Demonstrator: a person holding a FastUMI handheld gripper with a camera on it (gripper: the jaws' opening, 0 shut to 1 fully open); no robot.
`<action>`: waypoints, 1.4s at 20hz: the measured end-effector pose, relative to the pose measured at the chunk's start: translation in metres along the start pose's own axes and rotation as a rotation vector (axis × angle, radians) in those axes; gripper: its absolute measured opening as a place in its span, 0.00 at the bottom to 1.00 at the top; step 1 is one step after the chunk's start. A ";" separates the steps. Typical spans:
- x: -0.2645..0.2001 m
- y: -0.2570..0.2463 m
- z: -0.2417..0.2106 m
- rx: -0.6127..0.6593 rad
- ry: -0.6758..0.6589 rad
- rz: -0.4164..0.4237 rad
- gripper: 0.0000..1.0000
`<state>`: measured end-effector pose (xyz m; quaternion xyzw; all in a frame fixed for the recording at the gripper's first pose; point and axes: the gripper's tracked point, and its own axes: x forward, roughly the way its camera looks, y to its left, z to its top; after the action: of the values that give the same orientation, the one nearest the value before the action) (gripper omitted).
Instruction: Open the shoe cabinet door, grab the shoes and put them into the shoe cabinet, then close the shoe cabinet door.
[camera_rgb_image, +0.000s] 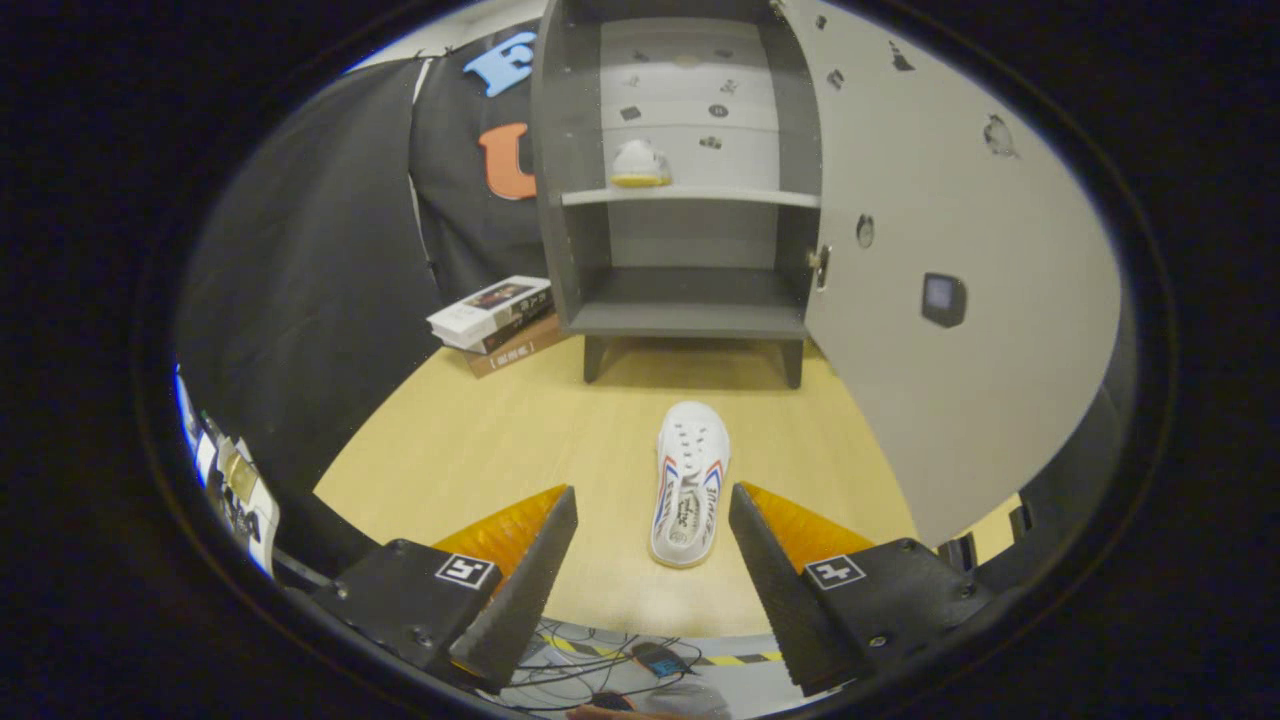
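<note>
A grey shoe cabinet (575, 200) stands on short legs at the far side of the wooden table (480, 440), its door (950, 300) swung wide open to the right. One white shoe (640, 163) rests on the cabinet's upper shelf. A second white shoe (690, 482) with red and blue stripes lies on the table, toe toward the cabinet, its heel end between my fingertips. My gripper (652, 502) is open, its fingers on either side of the shoe's rear part and not touching it.
A small stack of books (495, 315) lies on the table left of the cabinet. The open door reaches forward along the right side of the table. Cables (620, 665) lie on the floor below the table's near edge.
</note>
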<state>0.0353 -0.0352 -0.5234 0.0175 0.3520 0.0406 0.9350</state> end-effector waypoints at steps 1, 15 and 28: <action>0.017 -0.002 -0.004 0.009 0.027 0.002 0.96; 0.145 -0.011 -0.046 0.188 0.272 -0.049 0.47; 0.159 -0.022 -0.037 0.138 0.215 -0.065 0.04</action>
<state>0.1315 -0.0424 -0.6566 0.0658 0.4525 -0.0121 0.8893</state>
